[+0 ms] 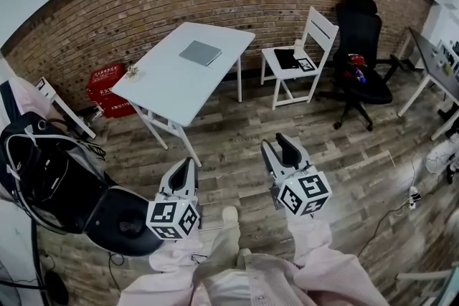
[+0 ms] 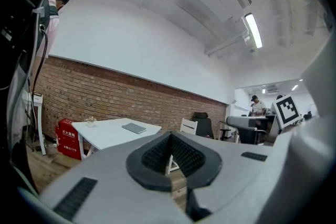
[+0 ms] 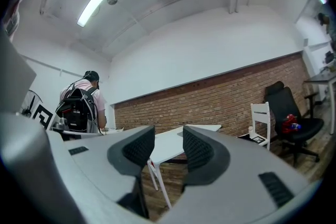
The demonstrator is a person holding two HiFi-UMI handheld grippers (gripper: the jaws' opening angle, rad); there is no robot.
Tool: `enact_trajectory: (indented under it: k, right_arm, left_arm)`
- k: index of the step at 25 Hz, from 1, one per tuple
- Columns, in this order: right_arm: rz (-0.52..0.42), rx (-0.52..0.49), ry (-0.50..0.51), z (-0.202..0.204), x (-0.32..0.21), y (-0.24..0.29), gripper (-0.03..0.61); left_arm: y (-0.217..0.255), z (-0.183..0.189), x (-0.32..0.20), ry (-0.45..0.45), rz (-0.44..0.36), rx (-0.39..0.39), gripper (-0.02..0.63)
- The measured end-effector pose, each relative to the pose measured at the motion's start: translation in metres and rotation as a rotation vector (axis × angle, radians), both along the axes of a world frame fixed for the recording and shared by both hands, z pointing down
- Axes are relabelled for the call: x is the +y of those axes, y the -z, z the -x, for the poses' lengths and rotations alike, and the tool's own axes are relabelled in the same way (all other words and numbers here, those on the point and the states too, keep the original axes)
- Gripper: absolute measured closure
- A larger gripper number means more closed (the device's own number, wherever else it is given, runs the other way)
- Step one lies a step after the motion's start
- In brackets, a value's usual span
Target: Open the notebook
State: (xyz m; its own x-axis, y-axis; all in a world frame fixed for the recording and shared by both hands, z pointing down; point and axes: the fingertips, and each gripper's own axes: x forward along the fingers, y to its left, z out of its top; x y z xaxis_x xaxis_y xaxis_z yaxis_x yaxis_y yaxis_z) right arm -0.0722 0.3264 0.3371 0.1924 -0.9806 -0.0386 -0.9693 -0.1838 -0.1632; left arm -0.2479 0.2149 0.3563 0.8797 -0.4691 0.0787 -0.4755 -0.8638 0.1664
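The closed grey notebook (image 1: 200, 52) lies flat near the far end of a white table (image 1: 172, 93), well ahead of both grippers. The left gripper view shows the notebook (image 2: 134, 127) small on that table (image 2: 107, 135). My left gripper (image 1: 188, 165) hangs over the wooden floor short of the table, with its jaws together and nothing between them (image 2: 169, 138). My right gripper (image 1: 276, 142) is level with it further right, also over the floor. Its jaws stand apart and empty (image 3: 168, 139), with the table (image 3: 169, 148) showing through the gap.
A small cup-like item (image 1: 133, 70) sits at the table's left corner. A white chair (image 1: 305, 46) and a black office chair (image 1: 362, 46) stand to the right, and a red box (image 1: 107, 89) by the brick wall. A black backpack (image 1: 43, 168) is at left.
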Motion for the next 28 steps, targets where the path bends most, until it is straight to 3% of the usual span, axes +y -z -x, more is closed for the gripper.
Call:
enact_trajectory:
  k: [9,28]
  right_arm:
    - [0.051,-0.012,0.0,-0.042,-0.061,-0.022,0.43]
    - [0.12,-0.082,0.025,-0.127,-0.24,-0.05,0.43]
  left_arm:
    - [-0.02,-0.041,-0.059,0.005,0.041,-0.015,0.62]
    - [-0.052,-0.136,-0.223,0.005,0.144,-0.05,0.62]
